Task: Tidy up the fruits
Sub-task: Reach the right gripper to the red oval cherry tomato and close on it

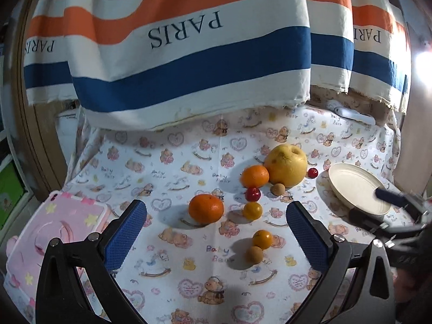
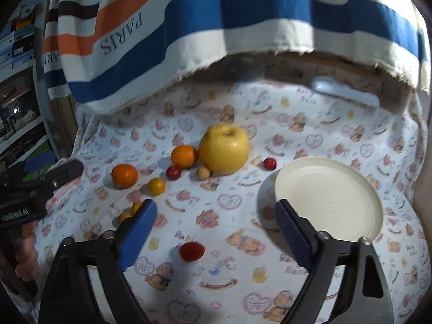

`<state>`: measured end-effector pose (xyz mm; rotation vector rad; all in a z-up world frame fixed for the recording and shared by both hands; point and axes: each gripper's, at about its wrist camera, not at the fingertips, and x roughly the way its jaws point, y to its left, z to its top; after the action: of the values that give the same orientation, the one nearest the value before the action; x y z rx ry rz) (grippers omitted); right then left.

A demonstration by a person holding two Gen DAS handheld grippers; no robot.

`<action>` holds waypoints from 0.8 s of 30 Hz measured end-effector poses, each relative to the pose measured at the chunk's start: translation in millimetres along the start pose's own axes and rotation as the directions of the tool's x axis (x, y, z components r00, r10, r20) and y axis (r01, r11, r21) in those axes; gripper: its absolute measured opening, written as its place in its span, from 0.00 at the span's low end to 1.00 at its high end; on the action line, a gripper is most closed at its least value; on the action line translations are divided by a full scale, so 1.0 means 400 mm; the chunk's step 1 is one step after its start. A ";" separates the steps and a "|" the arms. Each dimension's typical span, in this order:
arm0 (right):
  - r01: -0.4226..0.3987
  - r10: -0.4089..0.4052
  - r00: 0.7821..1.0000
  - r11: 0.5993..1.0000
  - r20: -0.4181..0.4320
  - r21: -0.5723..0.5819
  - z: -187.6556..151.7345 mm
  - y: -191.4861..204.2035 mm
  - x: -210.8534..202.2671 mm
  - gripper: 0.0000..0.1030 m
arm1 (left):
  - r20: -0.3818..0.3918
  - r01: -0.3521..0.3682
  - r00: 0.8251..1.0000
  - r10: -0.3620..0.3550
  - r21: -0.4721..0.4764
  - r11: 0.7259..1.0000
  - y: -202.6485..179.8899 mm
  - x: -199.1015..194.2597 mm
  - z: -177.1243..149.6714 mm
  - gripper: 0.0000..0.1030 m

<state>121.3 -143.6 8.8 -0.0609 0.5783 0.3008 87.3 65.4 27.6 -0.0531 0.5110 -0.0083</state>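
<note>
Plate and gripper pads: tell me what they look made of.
Plate: cream, matte, faint concentric rings; likely plastic or paper, can't tell which. Right gripper pads: blue, with a fine dimpled texture, probably rubber; the left gripper has the same.

The counter (image 1: 167, 167) is covered with a thin printed cloth, matt and a little creased. The striped curtain (image 1: 189, 62) behind is coarse woven cloth with a frayed lower edge. The plate (image 2: 332, 197) looks like smooth matt plastic, cream in colour. The big yellow fruit (image 2: 224, 149) has a slightly shiny, dimpled skin. The fingers (image 1: 125, 239) carry blue rubbery pads with a fine grid texture, set on matt black plastic with small metal screws.
</note>
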 end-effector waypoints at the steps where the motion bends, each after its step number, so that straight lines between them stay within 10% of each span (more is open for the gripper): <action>1: -0.005 0.005 1.000 1.000 -0.017 -0.010 -0.006 0.005 0.010 0.71 | -0.005 -0.002 1.000 0.002 -0.004 1.000 0.001 0.003 0.000 1.00; 24: -0.119 0.112 0.959 0.993 -0.262 -0.012 -0.083 0.034 0.126 0.28 | -0.117 0.026 0.993 -0.024 0.015 1.000 -0.009 0.052 -0.015 1.00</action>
<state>139.6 -122.0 -46.1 -0.0946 0.8417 0.4183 102.6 61.1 12.3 -0.0432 0.6269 -0.0402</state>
